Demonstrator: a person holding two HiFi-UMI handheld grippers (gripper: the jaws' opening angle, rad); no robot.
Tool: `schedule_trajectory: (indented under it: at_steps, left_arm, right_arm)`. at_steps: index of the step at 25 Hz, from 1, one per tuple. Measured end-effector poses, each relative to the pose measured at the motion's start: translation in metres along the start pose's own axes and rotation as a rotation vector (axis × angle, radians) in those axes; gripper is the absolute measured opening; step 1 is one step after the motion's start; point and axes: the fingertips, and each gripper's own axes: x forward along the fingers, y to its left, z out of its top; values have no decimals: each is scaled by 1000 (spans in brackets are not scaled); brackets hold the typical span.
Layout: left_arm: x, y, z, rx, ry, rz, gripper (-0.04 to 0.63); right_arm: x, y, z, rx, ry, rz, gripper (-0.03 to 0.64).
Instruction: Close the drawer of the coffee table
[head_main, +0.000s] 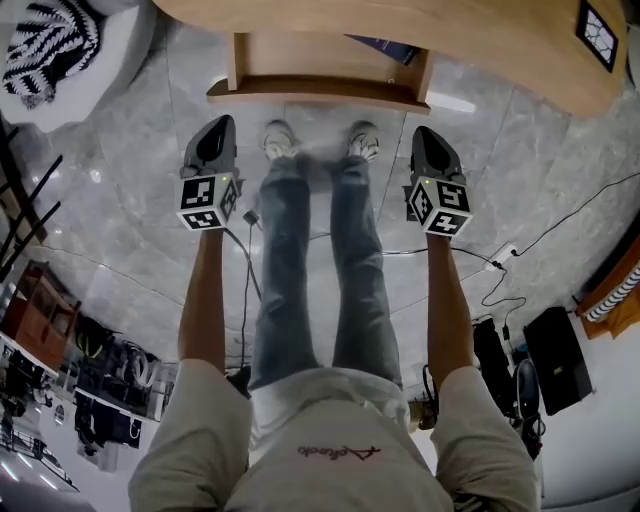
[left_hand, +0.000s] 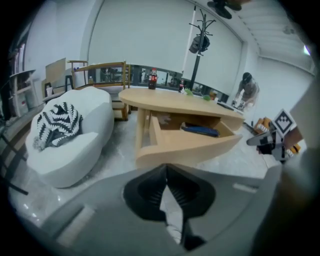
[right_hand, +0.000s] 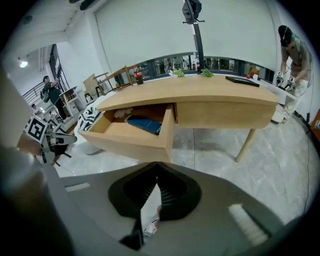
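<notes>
The light wooden coffee table (head_main: 520, 40) spans the top of the head view. Its drawer (head_main: 318, 92) stands pulled out toward me, a blue book (right_hand: 145, 124) lying inside. My left gripper (head_main: 221, 124) hangs just short of the drawer's left front corner, and my right gripper (head_main: 425, 133) hangs off its right corner. Neither touches the drawer. Both are shut with nothing between the jaws. In the left gripper view the drawer (left_hand: 190, 145) is ahead of the closed jaw tips (left_hand: 166, 167); in the right gripper view the drawer front (right_hand: 130, 145) sits just beyond the tips (right_hand: 157, 165).
A white sofa with a zebra-patterned cushion (head_main: 45, 45) stands at the left. Cables and a power strip (head_main: 500, 260) and black cases (head_main: 555, 360) lie on the grey floor at the right. My feet (head_main: 320, 140) are just before the drawer. A person (right_hand: 292, 45) stands behind the table.
</notes>
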Motion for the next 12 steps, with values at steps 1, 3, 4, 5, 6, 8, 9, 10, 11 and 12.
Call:
schedule_trajectory:
  at_steps: [1, 3, 4, 5, 6, 8, 9, 10, 11, 12]
  left_arm:
    - [4, 2, -4, -1, 3, 2, 3]
    - [13, 8, -10, 0, 11, 6, 3]
    - [17, 11, -13, 1, 15, 8, 8]
    - [22, 15, -14, 1, 20, 8, 33]
    - [27, 18, -16, 1, 24, 9, 73]
    - [36, 26, -18, 3, 34, 16, 155]
    - [40, 29, -18, 7, 39, 24, 180]
    - [43, 33, -18, 10, 42, 32, 189]
    - [46, 36, -18, 12, 44, 38, 190]
    - [47, 38, -18, 15, 45, 43, 192]
  right_arm:
    - [5, -2, -4, 0, 7, 0, 6]
    - [14, -3, -11, 1, 22, 3, 21]
    - [19, -4, -14, -1, 29, 4, 56]
    - [23, -4, -16, -4, 35, 5, 63]
    - [27, -5, -16, -8, 38, 4, 77]
    - [34, -5, -17, -18, 40, 5, 116]
    - [38, -5, -16, -24, 42, 7, 141]
    - [43, -4, -16, -32, 44, 10, 153]
    - [47, -4, -16, -43, 46, 13, 166]
    - [50, -4, -14, -55, 46, 13, 187]
